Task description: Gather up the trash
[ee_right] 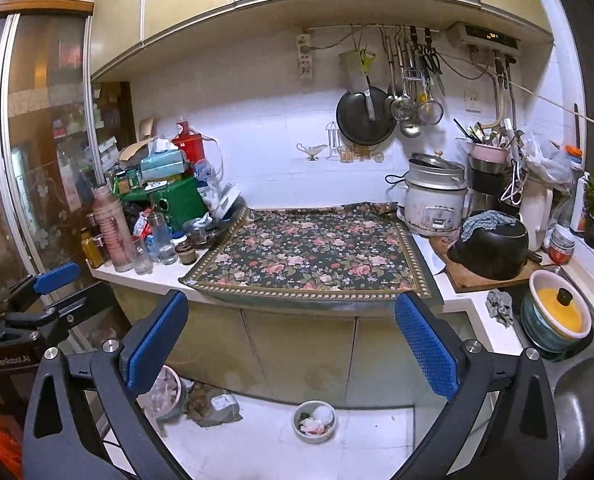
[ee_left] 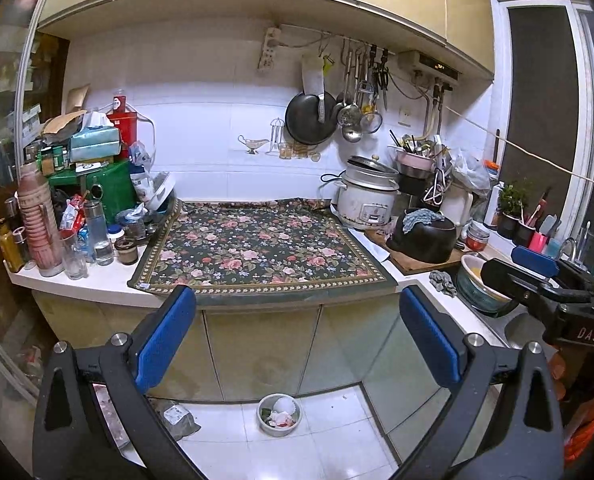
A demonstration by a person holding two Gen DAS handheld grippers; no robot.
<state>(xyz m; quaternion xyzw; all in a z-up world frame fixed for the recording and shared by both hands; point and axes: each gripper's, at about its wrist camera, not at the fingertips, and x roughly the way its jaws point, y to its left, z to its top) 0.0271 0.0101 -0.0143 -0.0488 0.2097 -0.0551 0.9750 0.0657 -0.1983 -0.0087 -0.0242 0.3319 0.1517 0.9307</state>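
A small grey bowl (ee_left: 279,415) (ee_right: 314,420) stands on the white floor tiles in front of the counter cabinets. It holds crumpled paper scraps and a white cup. My left gripper (ee_left: 297,296) is open and empty, high above the floor and level with the counter edge. My right gripper (ee_right: 293,298) is also open and empty, at about the same height. One of the right gripper's blue pads (ee_left: 535,260) shows at the right edge of the left wrist view. A floral cloth (ee_left: 257,248) (ee_right: 313,256) covers the middle of the counter.
Bottles, cups and boxes (ee_left: 77,208) crowd the counter's left end. A rice cooker (ee_right: 433,204) and a black pot (ee_right: 491,248) stand at the right, with a lidded bowl (ee_right: 557,316) beside the sink (ee_right: 585,400). A grey bag (ee_right: 217,404) and a bin (ee_right: 165,392) sit on the floor.
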